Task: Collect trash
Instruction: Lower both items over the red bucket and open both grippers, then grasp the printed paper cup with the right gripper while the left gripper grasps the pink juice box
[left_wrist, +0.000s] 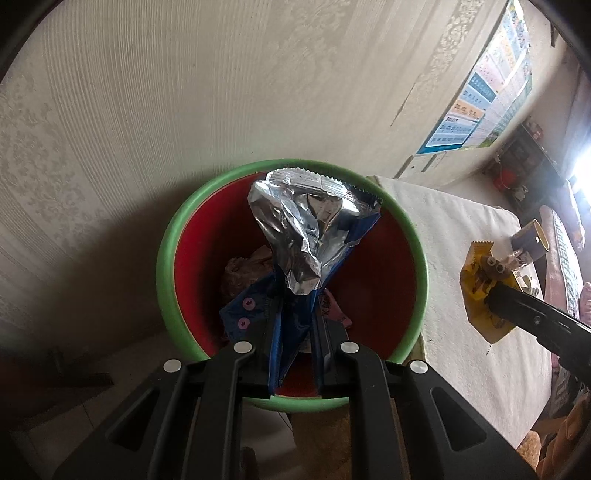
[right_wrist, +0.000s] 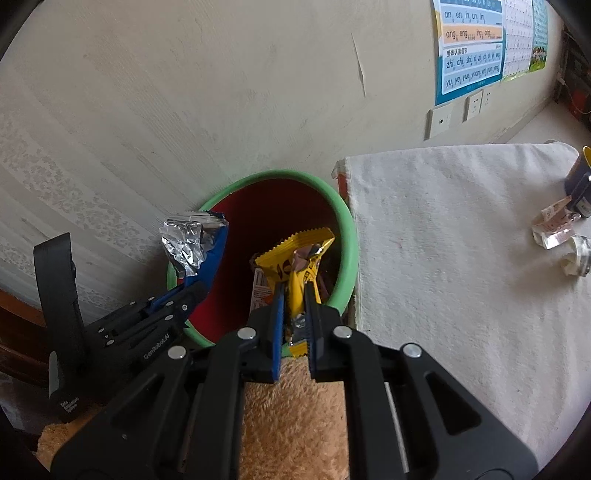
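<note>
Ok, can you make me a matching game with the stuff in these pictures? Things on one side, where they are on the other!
Things:
1. blue and silver wrapper
2. yellow wrapper
3. trash bin
4. blue cup

Places:
A. on the white cloth
B. pinched in the right tongs
C. on the floor by the wall
D. pinched in the left tongs

Pairs: 1-D, 2-B, 3-C, 4-A
</note>
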